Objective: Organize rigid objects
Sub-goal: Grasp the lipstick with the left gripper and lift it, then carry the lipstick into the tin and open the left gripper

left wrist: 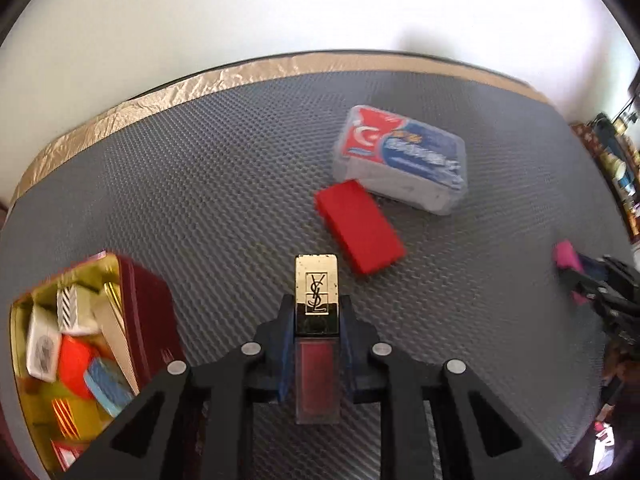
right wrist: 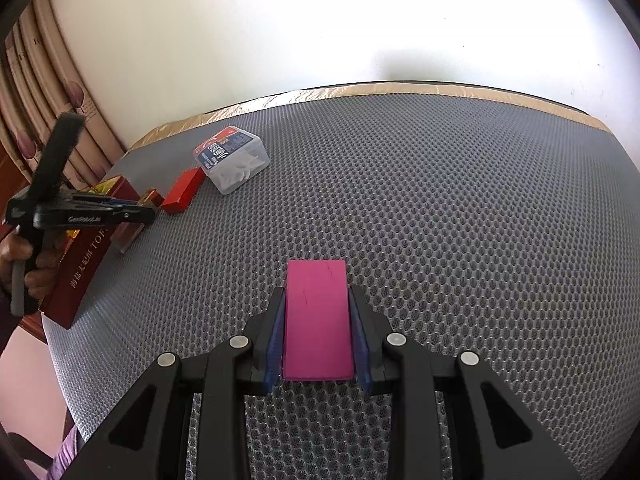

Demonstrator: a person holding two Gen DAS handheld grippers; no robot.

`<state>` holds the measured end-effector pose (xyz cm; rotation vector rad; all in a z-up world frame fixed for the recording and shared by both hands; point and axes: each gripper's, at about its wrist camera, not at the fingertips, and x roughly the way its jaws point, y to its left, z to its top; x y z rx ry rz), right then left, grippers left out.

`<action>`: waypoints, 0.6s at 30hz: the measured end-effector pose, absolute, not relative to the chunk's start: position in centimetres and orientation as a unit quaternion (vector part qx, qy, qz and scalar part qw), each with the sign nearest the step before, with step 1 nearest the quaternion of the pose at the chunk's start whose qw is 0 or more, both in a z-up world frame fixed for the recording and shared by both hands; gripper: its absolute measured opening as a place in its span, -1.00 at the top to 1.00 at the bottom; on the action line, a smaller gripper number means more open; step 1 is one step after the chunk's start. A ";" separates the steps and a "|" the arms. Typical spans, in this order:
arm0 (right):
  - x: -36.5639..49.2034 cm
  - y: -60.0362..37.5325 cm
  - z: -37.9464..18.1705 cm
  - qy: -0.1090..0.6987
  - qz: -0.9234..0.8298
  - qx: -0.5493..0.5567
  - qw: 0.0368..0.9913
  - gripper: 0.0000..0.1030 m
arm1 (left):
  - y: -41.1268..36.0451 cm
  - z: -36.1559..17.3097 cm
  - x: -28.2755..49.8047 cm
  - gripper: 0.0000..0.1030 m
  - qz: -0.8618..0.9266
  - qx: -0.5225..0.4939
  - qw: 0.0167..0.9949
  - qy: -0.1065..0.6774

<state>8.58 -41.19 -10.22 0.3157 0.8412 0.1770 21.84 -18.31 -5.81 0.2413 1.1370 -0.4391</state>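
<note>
Grey honeycomb-textured mat (right wrist: pixel 440 208) with a gold foil edge covers the table. At lower centre of the left view, the left gripper (left wrist: pixel 318 320) clamps a gold-capped red lip-gloss tube (left wrist: pixel 317 344); a dark red tin (left wrist: pixel 148 312) of small items sits lower left, with a red rectangular block (left wrist: pixel 360 228) and a clear plastic box (left wrist: pixel 404 160) above. The right gripper (right wrist: pixel 318 332) pinches a flat magenta block (right wrist: pixel 318 320).

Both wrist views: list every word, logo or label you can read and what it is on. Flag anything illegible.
"YSL" monogram: gold cap of the lip gloss tube in the left tool.
"TOF", cut off by the tool, then a column of Chinese characters I cannot make out: side of the dark red tin.
Brand lettering on the left tool's body: too small.
Clear plastic box label: blurred in both views.
Red block, magenta block: no text.
</note>
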 end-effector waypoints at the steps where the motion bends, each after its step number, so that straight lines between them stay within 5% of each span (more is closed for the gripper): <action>1: 8.6 -41.2 -10.2 0.406 0.085 0.152 0.897 0.48 | -18.2 -5.3 21.0 0.61 -0.206 0.102 0.817 0.529; 18: 9.2 -40.2 -10.2 0.412 0.068 0.121 0.901 0.47 | -9.1 3.4 8.2 0.61 -0.167 -0.008 0.851 0.497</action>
